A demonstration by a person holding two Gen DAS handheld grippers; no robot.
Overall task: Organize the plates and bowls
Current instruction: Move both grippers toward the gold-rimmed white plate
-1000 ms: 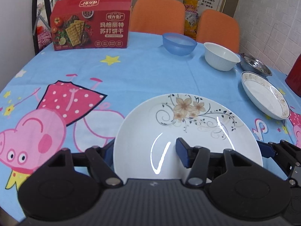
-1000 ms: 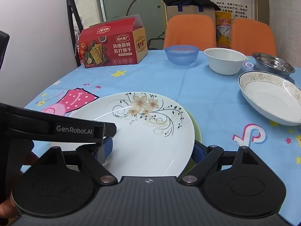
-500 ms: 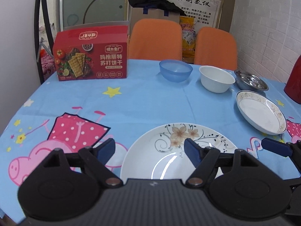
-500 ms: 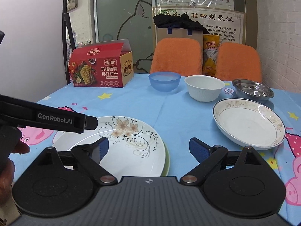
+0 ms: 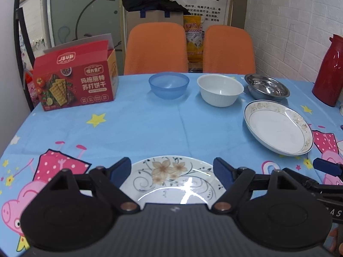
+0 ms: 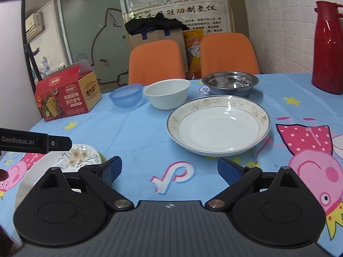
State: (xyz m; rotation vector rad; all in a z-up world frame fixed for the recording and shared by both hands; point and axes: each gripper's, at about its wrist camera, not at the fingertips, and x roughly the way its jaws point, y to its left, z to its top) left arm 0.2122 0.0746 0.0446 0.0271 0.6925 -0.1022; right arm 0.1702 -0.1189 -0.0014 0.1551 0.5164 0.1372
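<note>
A white flower-patterned plate lies at the near table edge, on a green plate whose rim shows in the right wrist view; the flower plate shows there too. My left gripper is open and empty, above its near part. My right gripper is open and empty over bare cloth, just in front of a gold-rimmed deep plate, also in the left view. Behind stand a blue bowl, a white bowl and a steel bowl.
A red cracker box stands at the far left of the table. A red thermos stands at the far right. Two orange chairs are behind the table. The cloth is blue with cartoon pigs.
Both grippers have let go of the flower plate, opened and pulled back and up. The right gripper has swung right toward the gold-rimmed plate. The flower plate now lies on the green plate.
</note>
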